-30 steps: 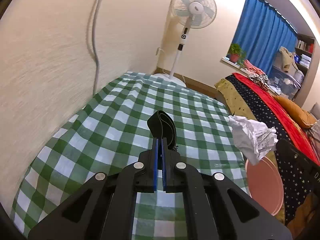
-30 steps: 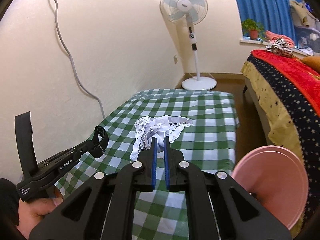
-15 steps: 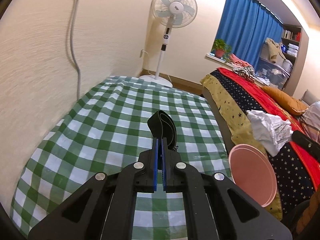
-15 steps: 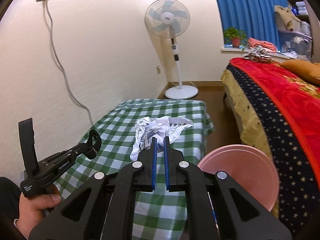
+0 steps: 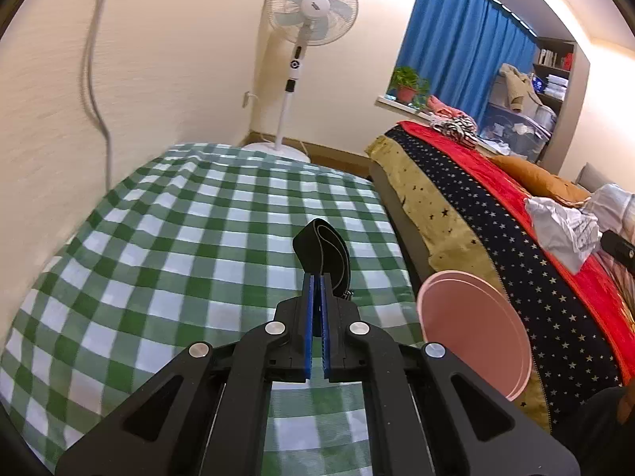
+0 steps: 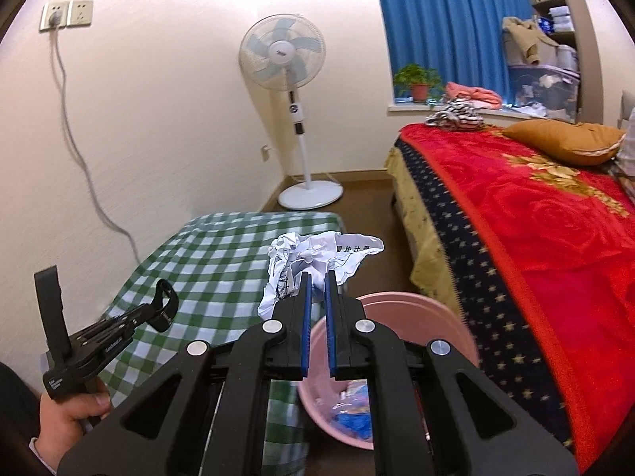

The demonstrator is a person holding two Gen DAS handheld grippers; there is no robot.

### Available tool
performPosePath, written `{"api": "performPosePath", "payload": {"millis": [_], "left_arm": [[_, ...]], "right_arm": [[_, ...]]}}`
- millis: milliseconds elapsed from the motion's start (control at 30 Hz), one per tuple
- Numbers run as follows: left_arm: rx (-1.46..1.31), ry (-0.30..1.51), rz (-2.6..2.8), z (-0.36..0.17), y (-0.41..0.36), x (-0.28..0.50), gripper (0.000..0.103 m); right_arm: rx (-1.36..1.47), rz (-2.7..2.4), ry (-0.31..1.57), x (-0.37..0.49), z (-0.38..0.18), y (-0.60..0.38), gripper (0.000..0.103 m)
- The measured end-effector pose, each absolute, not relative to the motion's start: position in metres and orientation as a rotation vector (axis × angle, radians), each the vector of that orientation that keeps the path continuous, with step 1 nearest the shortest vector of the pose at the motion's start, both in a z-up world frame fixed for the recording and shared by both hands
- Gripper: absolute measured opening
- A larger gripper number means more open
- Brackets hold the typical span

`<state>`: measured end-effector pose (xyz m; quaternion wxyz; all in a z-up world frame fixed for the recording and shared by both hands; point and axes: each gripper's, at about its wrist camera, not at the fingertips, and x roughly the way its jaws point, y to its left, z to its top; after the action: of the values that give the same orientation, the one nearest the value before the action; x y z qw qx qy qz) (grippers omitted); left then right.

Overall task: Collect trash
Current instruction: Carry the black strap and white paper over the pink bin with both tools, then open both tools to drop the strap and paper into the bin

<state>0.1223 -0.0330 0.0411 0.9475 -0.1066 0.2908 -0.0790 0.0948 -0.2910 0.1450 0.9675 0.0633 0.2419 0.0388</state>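
Crumpled paper [image 6: 313, 258], white with printed characters, is pinched between the blue pads of the right gripper [image 6: 316, 277], whose jaws are clamped narrow on it. Relative to the pink bin [image 6: 416, 309], the paper hangs above the rim's far edge, and coloured scraps already lie inside. Left of the bin stands the table with the green checked cloth [image 6: 222, 254]; right of it the bed with the red blanket [image 6: 535, 230]. The left gripper [image 5: 316, 281], over the cloth, is closed on a black strap loop [image 5: 323, 250], held in a hand [image 6: 75, 412].
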Motion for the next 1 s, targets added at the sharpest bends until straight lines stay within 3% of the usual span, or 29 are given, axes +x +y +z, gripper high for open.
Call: {"api": "performPosePath", "payload": {"millis": [1000], "left_arm": [[-0.156,0.609,-0.421,0.018,-0.165,0.138,0.003]], "right_arm": [[0.196,-0.115,0.581,0.130,0.093,-0.345,0.007]]}}
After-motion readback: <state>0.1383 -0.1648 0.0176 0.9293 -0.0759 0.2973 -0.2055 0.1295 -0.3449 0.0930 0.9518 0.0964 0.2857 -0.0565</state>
